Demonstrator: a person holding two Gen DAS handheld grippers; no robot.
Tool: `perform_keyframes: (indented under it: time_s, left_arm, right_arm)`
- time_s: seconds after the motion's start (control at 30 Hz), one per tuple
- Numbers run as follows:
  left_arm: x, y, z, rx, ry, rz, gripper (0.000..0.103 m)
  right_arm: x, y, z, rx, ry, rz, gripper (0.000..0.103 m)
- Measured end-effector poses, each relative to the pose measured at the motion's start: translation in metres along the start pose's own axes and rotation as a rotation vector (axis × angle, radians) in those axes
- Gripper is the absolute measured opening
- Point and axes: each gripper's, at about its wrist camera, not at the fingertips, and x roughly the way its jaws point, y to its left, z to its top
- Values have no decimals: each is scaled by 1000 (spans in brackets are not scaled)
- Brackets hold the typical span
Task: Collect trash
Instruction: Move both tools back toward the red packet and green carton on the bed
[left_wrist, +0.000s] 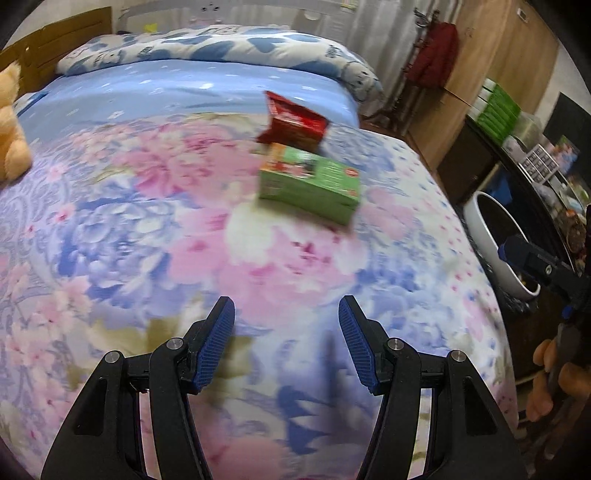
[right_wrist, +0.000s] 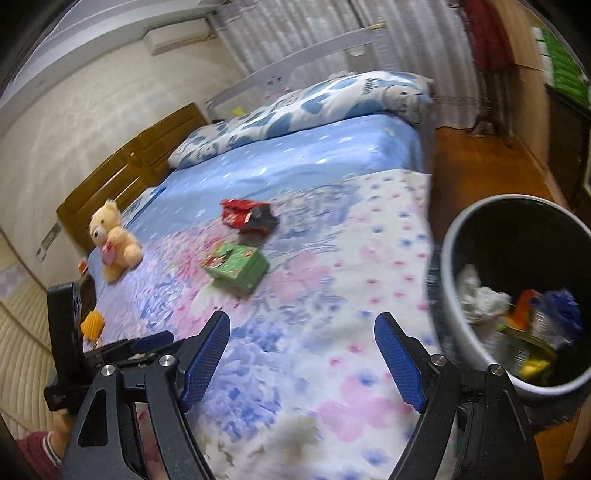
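Note:
A green carton (left_wrist: 310, 181) lies on the floral bedspread, with a red snack wrapper (left_wrist: 293, 123) just behind it. Both also show in the right wrist view, the carton (right_wrist: 236, 268) and the wrapper (right_wrist: 248, 216). My left gripper (left_wrist: 286, 314) is open and empty, hovering over the bed short of the carton. My right gripper (right_wrist: 302, 328) is open and empty above the bed's right edge. A grey trash bin (right_wrist: 454, 258) stands beside the bed at the right, holding several pieces of rubbish. In the left wrist view the bin (left_wrist: 484, 229) is at the right, with the right gripper's body over it.
A teddy bear (right_wrist: 112, 240) sits at the bed's left side; a small orange object (right_wrist: 92, 325) lies near it. A folded quilt (right_wrist: 314, 103) lies at the far end. A wooden headboard (right_wrist: 129, 170) is on the left, cabinets (left_wrist: 491, 70) and shelves on the right.

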Motion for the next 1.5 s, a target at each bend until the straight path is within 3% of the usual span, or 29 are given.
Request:
perform_keyframes:
  time_s: [0.53, 0.93, 1.07, 1.13, 1.27, 1.4, 1.5]
  left_arm:
    - [17, 50, 22, -48, 26, 51, 59]
    - [31, 74, 46, -33, 34, 44, 60]
    - [35, 74, 53, -31, 35, 41, 61]
    - [38, 73, 57, -30, 33, 40, 62]
    - [44, 67, 66, -35, 31, 24, 62]
    - [54, 50, 79, -26, 26, -5, 63]
    - [62, 30, 91, 1, 8, -27, 64]
  right_arm:
    - [87, 49, 15, -236, 116, 137, 82]
    - [144, 78, 39, -480, 204, 136, 82]
    - [154, 75, 46, -475, 215, 149, 81]
    - [157, 76, 44, -489, 236, 140, 64]
    - [142, 70, 37, -463, 214, 124, 56]
    - [115, 36, 32, -302, 179, 91, 55]
    - [90, 6, 26, -170, 136, 7, 55]
